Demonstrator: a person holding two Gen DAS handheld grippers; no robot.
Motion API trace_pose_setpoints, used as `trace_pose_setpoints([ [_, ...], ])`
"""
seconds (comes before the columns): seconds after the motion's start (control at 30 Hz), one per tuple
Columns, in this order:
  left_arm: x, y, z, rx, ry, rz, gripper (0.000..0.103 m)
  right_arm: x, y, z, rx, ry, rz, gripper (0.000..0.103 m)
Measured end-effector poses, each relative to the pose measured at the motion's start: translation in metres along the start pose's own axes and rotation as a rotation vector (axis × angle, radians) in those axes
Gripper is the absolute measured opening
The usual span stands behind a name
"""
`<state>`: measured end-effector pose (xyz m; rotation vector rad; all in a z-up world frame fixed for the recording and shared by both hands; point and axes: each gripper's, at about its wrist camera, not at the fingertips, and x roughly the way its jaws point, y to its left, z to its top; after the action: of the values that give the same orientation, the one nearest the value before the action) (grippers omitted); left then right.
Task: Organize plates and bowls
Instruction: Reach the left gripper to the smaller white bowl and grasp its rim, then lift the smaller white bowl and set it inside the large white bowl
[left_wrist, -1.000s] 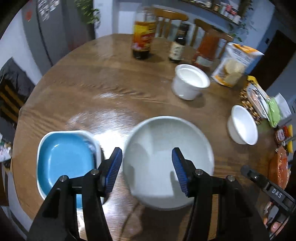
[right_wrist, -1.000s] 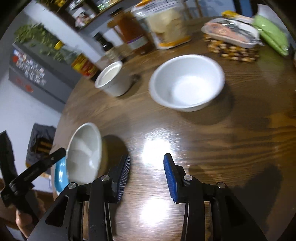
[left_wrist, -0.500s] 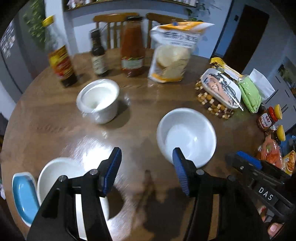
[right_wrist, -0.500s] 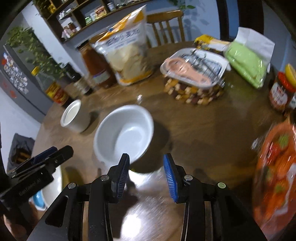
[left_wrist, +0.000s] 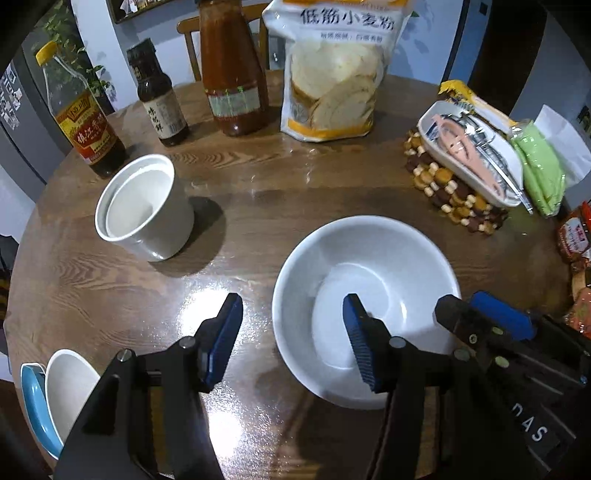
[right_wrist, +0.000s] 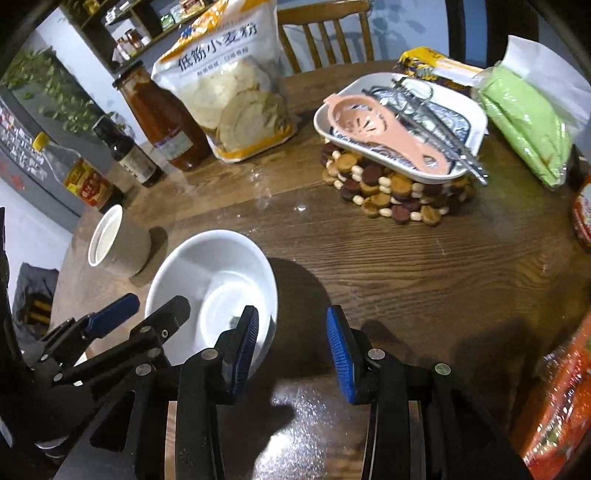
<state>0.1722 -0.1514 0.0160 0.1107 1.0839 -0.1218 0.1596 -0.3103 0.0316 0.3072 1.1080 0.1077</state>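
A wide white bowl stands on the round wooden table. My left gripper hangs open over the bowl's left rim, with one finger outside the bowl and the other above its inside. My right gripper is open at the bowl's right side, and its left finger overlaps the rim. Neither grips anything. A tall white pot stands to the left. At the table's near left edge, a second white bowl sits with a blue dish.
Three bottles and a flour bag line the far side. A white rectangular plate with utensils lies on a beaded trivet at the right. Green and orange packets crowd the right edge, and chairs stand behind the table.
Both grippers have swung right, away from the blue dish and the bowl beside it, and now flank the other white bowl. Their jaws stand as wide as before.
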Motion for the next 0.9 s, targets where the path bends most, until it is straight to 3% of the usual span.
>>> trace_pose_setpoints([
  [0.1, 0.007, 0.003, -0.001, -0.009, 0.027, -0.019, 0.046, 0.007, 0.002, 0.000, -0.019, 0.021, 0.021, 0.039],
  [0.17, 0.011, 0.004, -0.001, -0.010, 0.050, -0.033, 0.022, 0.011, 0.002, 0.000, -0.015, 0.032, 0.042, 0.039],
  [0.23, 0.015, 0.004, -0.003, -0.012, 0.065, -0.036, 0.018, 0.013, 0.002, -0.001, -0.009, 0.035, 0.056, 0.025],
  [0.3, 0.016, 0.004, -0.004, -0.010, 0.069, -0.036, 0.012, 0.015, 0.003, -0.002, -0.012, 0.037, 0.051, 0.020],
  [0.4, 0.017, 0.003, -0.006, 0.006, 0.059, -0.032, 0.012, 0.019, 0.009, -0.003, -0.024, 0.051, 0.053, 0.015],
  [0.57, 0.016, 0.004, -0.004, 0.008, 0.044, -0.032, 0.011, 0.014, 0.014, -0.008, -0.023, 0.033, 0.029, 0.014],
  [0.9, -0.041, 0.002, -0.017, 0.038, -0.070, -0.083, 0.011, -0.038, 0.018, -0.022, 0.008, -0.062, 0.049, 0.014],
])
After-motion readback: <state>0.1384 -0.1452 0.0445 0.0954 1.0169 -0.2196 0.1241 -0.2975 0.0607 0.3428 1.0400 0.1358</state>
